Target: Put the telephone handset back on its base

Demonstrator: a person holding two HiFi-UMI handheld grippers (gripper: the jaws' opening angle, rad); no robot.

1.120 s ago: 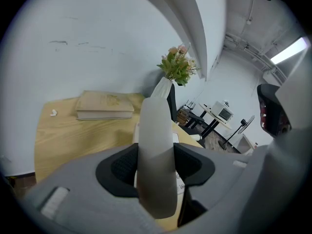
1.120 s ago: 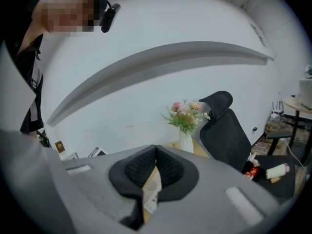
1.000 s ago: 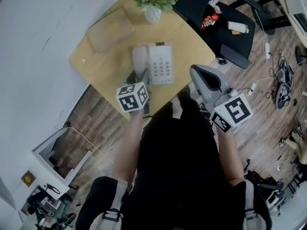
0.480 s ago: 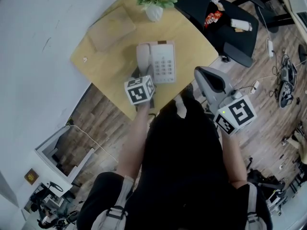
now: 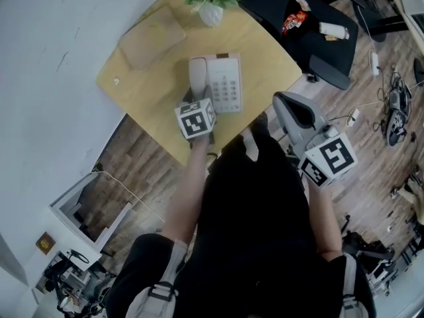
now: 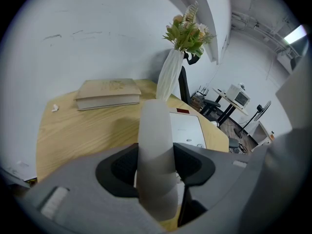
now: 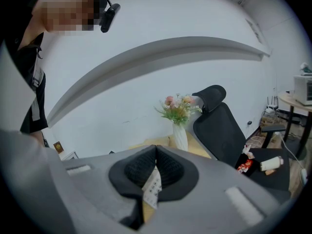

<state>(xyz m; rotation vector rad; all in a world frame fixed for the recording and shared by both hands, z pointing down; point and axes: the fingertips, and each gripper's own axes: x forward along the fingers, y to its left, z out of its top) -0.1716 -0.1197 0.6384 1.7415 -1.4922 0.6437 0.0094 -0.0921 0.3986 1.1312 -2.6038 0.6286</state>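
The white handset lies between the jaws of my left gripper, which is shut on it. In the head view the handset runs along the left side of the white telephone base on the wooden table; whether it rests in the cradle I cannot tell. The left gripper reaches over the table's near edge. My right gripper hangs off the table's right corner, jaws shut on nothing. In the right gripper view its pads meet, and the keypad shows below them.
A tan book lies at the table's back left, and a white vase of flowers stands at the back. A black office chair with small items on its seat stands to the right. A wall runs along the left.
My left gripper has moved forward over the table edge, closer to the base, with the handset in it. The right gripper has hardly shifted.
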